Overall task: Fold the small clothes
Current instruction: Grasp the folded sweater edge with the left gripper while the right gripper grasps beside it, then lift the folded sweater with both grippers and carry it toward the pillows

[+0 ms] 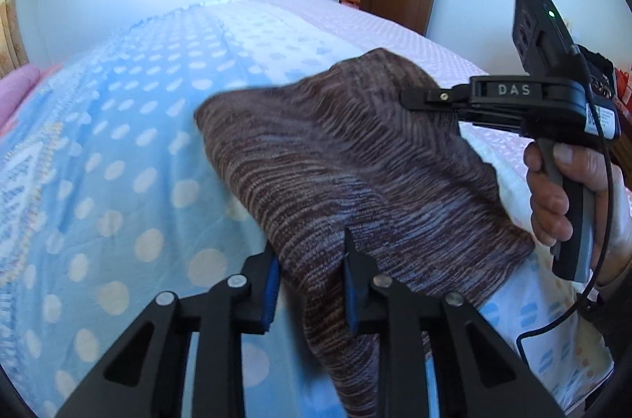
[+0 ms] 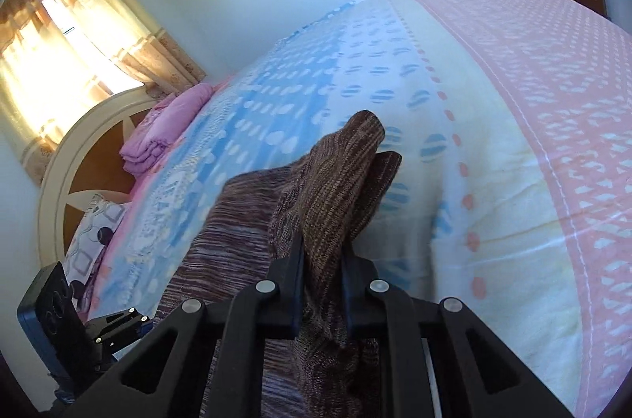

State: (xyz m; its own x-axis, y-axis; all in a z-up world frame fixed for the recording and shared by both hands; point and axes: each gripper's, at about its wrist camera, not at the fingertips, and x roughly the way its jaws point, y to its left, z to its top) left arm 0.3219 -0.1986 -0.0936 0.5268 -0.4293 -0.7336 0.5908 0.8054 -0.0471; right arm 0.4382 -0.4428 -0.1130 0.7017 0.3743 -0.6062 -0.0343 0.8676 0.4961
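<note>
both tools have a corner each: the left tool (image 1: 310,283) is pinching the near edge of the brown knit garment (image 1: 355,157), the right tool (image 2: 322,283) is clamped on a bunched fold of it. the cloth hangs between them just above the dotted blue bed (image 1: 118,141), likely so it can be spread flat for folding.

The brown striped knit garment (image 1: 355,157) lies on the dotted blue bedspread (image 1: 118,149); folded pink quilt (image 2: 158,133) at ten o'clock.
</note>
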